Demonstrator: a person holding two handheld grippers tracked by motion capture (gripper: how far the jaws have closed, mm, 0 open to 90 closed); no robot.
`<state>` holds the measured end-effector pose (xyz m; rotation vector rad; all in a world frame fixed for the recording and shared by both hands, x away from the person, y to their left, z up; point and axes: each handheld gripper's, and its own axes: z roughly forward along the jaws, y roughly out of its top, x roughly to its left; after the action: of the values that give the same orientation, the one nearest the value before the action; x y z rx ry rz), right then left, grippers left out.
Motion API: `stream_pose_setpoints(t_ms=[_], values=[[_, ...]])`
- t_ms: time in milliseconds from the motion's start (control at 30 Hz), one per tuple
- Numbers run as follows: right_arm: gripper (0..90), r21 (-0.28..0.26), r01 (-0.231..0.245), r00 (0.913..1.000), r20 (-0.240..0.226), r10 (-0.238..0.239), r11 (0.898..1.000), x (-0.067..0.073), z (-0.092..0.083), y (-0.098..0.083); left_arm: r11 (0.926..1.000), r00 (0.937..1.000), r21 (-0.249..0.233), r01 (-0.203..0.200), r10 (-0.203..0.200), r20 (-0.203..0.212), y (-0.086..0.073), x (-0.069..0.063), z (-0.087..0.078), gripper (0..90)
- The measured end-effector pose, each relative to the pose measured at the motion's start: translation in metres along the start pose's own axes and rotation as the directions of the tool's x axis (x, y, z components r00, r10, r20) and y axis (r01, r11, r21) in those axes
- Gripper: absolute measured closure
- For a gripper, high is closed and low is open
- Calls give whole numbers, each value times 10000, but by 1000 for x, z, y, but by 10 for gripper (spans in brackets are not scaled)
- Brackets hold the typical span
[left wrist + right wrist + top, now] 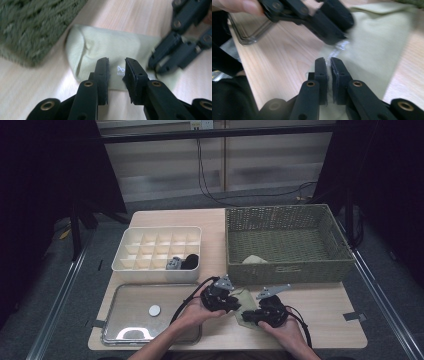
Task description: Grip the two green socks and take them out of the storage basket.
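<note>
Folding of the pale green cotton garment [112,47] is in hand; right gripper [329,65] pinches its edge; left gripper [117,68] hovers slightly parted, needing to clamp next.

We see a pale wooden table [165,216] on grey flooring [85,270] in a dimly lit room, its top brighter than anything around it. Black curtains [40,180] hang at both sides, with a dark stand's legs [75,232] planted by the left one. Across the back runs a low light panelled wall [165,165] under a dark horizontal bar [215,133], a white socket [201,124] above it. Black cables [207,190] drop from there and trail along the floor. Metal rails [60,305] flank the table lengthwise, and grey tape tabs [354,316] mark its near corners.
</note>
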<state>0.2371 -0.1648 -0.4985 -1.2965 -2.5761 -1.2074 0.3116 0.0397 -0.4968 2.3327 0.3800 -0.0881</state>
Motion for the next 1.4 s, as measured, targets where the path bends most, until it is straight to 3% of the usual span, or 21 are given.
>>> stream_pose_setpoints(t_ms=[100,300,400,433,633,767,833,867,900,967,1000,1067,1100,1133,1167,1200,1267,1333,1400], values=[[829,27,103,9998,171,-103,9999,0,-2,0,9984,9988,-303,478,-476,61,-13,0,-9,748],[795,-66,-68,9990,432,70,10000,-7,-7,0,9984,9983,138,544,-541,-236,-16,-9,-16,701],[770,-250,-76,9992,381,85,9997,-8,-11,0,9988,9990,158,453,-453,-58,-18,-12,-17,688],[759,-471,-123,9993,335,139,9988,-9,-16,0,9980,9979,-3,635,-635,96,-21,-14,-18,687],[724,-1258,-427,9985,273,465,9911,-12,-34,0,9980,9984,313,551,-554,83,-25,-21,-25,674],[723,-1619,-610,9966,454,691,9849,-17,-42,1,9986,9985,99,514,-516,190,-27,-20,-24,684],[720,-1593,-615,9964,476,698,9853,-18,-41,1,9984,9984,176,529,-533,212,-26,-19,-25,692],[712,-1558,-659,9961,477,742,9856,-19,-39,2,9975,9972,-77,702,-699,249,-26,-20,-24,697],[701,-1481,-682,9957,516,765,9866,-21,-37,2,9984,9979,92,566,-569,299,-23,-18,-27,702],[682,-1310,-666,9953,616,752,9891,-24,-34,3,9984,9984,-287,495,-486,295,-16,-17,-29,705],[675,-1259,-662,9948,685,753,9898,-26,-33,3,9987,9987,-248,443,-437,245,-13,-15,-31,705],[663,-1249,-741,9942,680,830,9894,-28,-32,3,9979,9991,-496,426,-422,71,-8,-9,-31,711],[654,-1090,-762,9945,626,834,9911,-29,-32,1,9955,9980,-705,633,-636,-12,-6,1,-30,715],[654,-1090,-762,9945,626,834,9911,-29,-32,1,9955,9980,-705,633,-636,-12,-6,1,-30,715],[652,-974,-764,9948,590,824,9923,-29,-30,-2,9958,9969,-457,787,-790,-37,-8,9,-26,712],[652,-974,-764,9948,590,824,9923,-29,-30,-2,9958,9969,-457,787,-790,-37,-8,9,-26,709],[666,-757,-721,9954,582,766,9945,-29,-28,-4,9971,9968,46,762,-760,-234,-15,13,-21,712],[705,-722,-688,9955,603,732,9950,-29,-28,-4,9967,9965,-78,810,-811,-186,-16,13,-21,717],[808,-578,-766,9944,691,805,9954,-30,-25,-4,9972,9965,233,704,-692,-475,-17,11,-25,715]])
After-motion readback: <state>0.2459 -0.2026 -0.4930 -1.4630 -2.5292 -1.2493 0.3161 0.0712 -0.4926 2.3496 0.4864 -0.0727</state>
